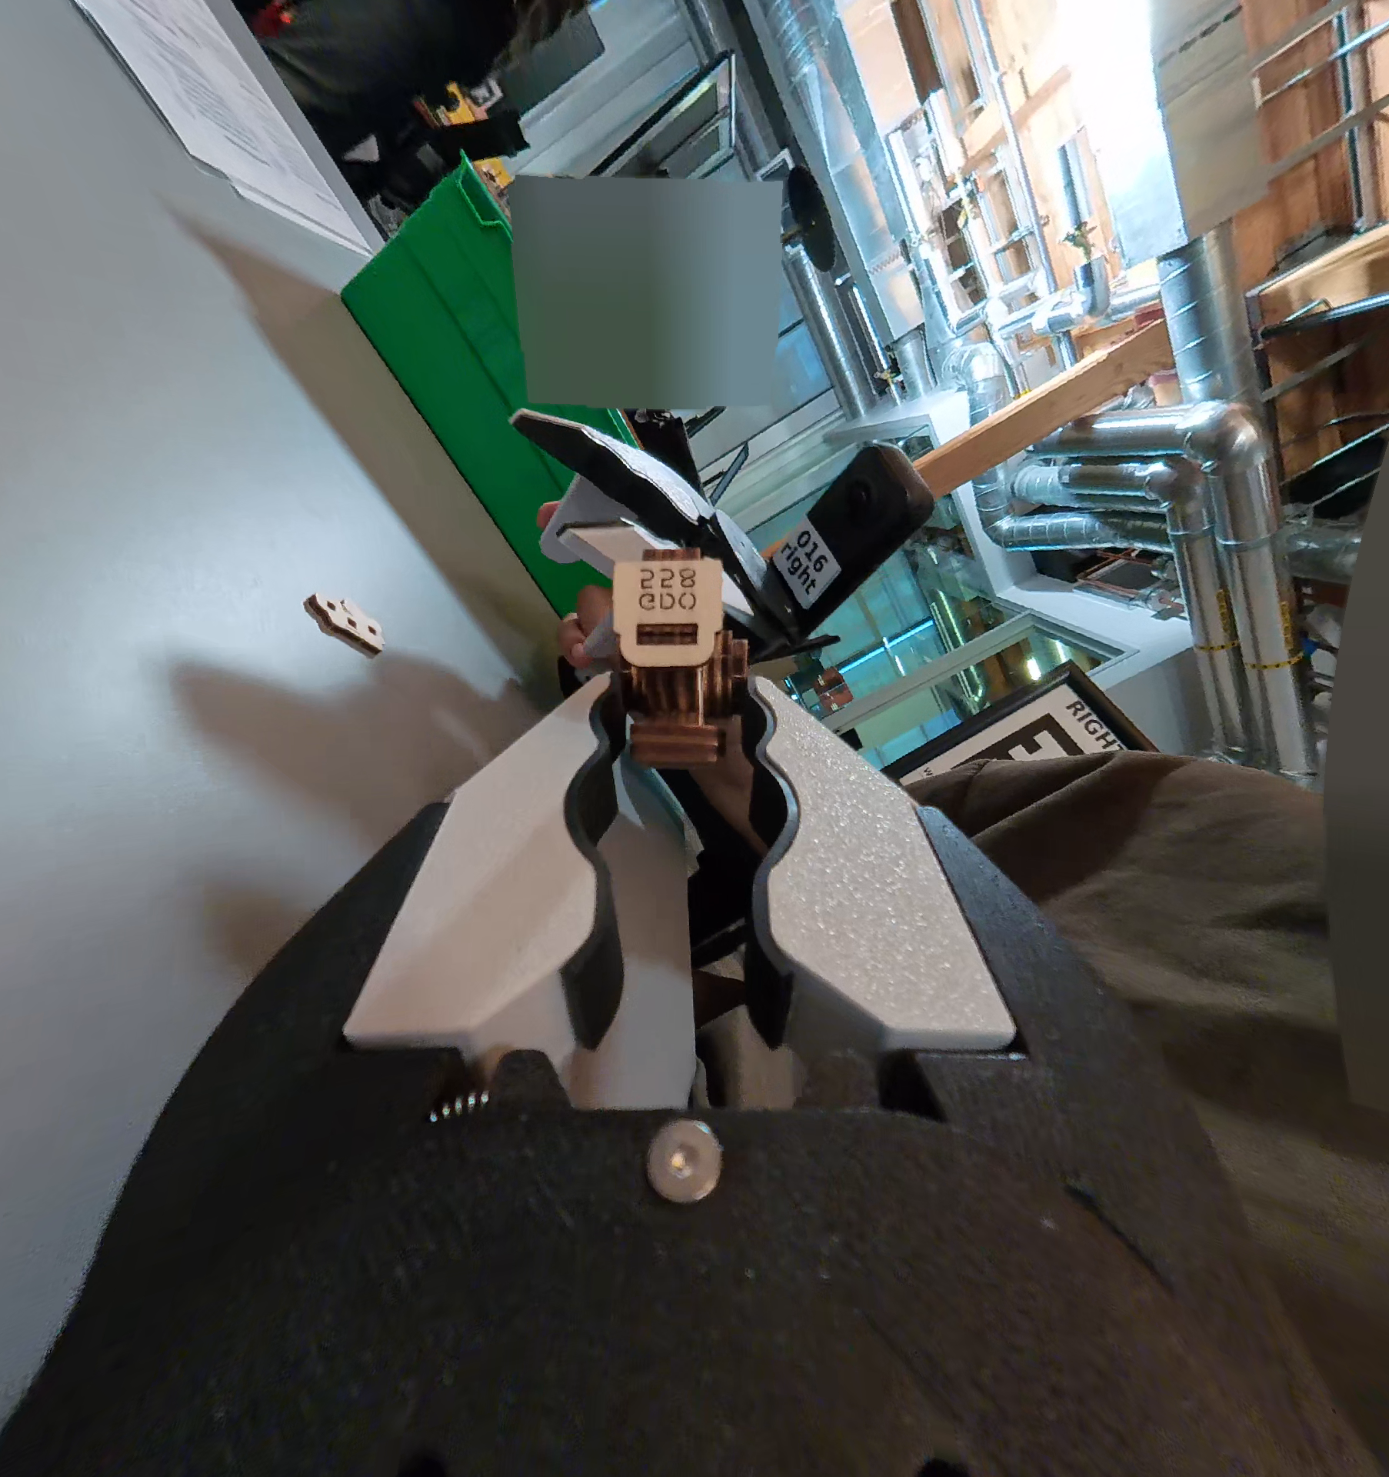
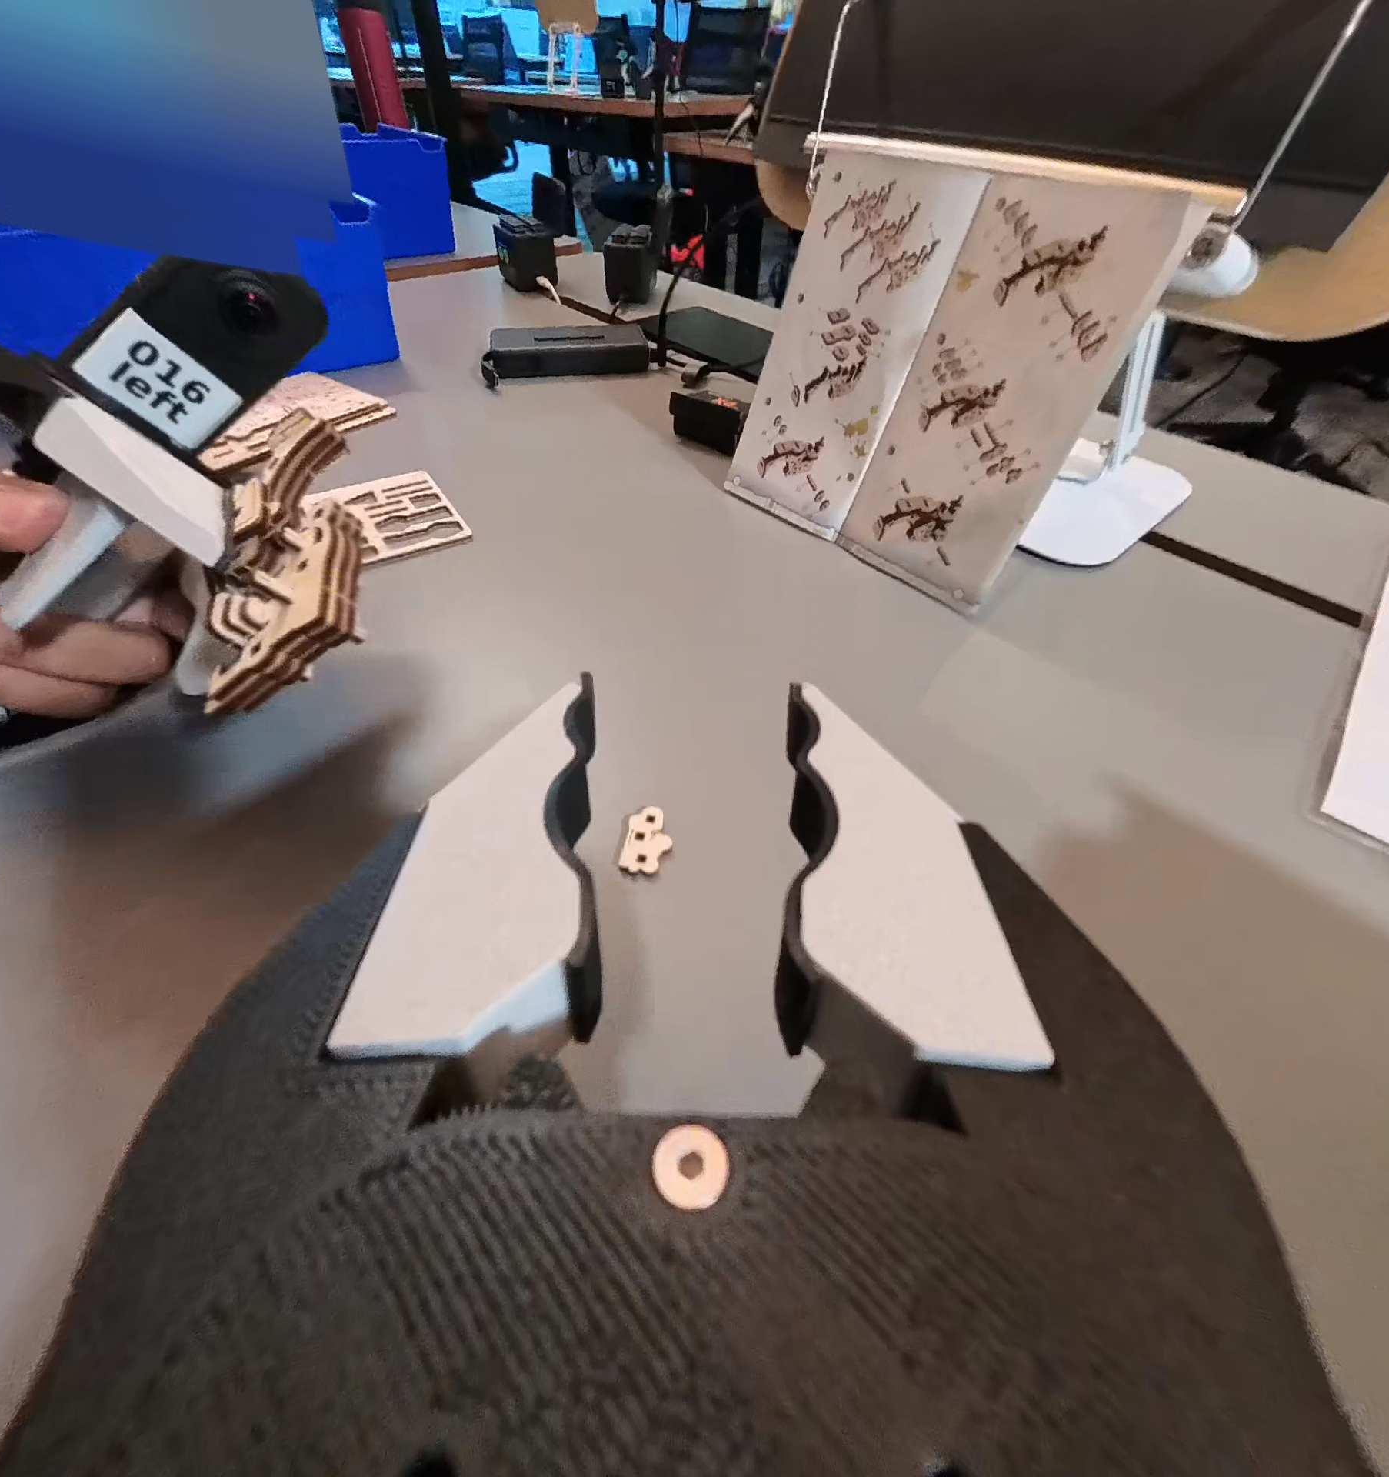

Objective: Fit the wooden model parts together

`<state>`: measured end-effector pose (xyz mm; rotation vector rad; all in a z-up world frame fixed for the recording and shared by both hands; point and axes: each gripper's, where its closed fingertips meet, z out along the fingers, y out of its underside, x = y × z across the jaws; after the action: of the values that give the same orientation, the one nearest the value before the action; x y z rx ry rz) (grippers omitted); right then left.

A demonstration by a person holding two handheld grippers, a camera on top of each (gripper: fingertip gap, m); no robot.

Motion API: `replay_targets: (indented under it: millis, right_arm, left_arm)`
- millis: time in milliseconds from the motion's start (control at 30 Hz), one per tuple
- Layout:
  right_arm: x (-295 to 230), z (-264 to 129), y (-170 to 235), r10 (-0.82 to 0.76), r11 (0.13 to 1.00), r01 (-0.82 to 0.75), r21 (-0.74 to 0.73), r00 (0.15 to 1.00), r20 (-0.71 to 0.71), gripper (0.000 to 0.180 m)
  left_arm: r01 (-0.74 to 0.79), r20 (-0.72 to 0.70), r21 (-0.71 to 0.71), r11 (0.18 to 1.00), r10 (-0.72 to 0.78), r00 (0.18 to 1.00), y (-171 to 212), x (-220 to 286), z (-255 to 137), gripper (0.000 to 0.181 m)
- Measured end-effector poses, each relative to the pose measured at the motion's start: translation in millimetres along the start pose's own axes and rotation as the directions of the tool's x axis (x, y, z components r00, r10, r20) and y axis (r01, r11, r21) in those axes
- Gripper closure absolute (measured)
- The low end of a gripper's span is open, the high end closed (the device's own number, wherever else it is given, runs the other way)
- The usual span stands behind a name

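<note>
My left gripper [image 1: 679, 711] is shut on a layered wooden model [image 1: 671, 679] and holds it in the air, tilted sideways. The model also shows in the right wrist view [image 2: 292, 559], up at the left, clamped in the left gripper [image 2: 220, 575]. A small loose wooden part [image 2: 645, 839] lies flat on the grey table [image 2: 675, 559], between the open fingers of my right gripper [image 2: 687, 711], which is empty and hovers just above it. The same part shows in the left wrist view [image 1: 345, 625]. The right gripper [image 1: 651, 511] shows beyond the model.
An instruction sheet on a white stand [image 2: 955, 376] is at the back right. Wooden part sheets [image 2: 404, 515] lie at the back left. Blue bins [image 2: 372, 232], black chargers [image 2: 567, 348], a green bin [image 1: 451, 360] and papers [image 2: 1386, 703] surround the work area.
</note>
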<state>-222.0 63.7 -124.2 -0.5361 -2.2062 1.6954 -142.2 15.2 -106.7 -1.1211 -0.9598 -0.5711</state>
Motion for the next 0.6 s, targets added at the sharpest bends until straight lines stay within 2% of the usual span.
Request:
replay_targets:
  millis: [133,433,600]
  right_arm:
    - [1,2,5,0.072,0.997,-0.071,-0.026,0.997,0.034,0.131]
    - [-3,6,12,0.065,0.996,-0.061,-0.07,0.996,0.054,0.133]
    - [-4,6,13,0.088,0.994,-0.082,-0.075,0.994,0.069,0.135]
  left_arm:
    - [0.017,-0.007,-0.002,1.0,-0.017,1.0,1,0,0,0.156]
    - [0.066,-0.005,0.029,0.997,-0.066,0.998,-4,-6,-4,0.155]
    - [0.041,0.05,0.097,0.994,-0.047,0.998,-14,-12,-12,0.155]
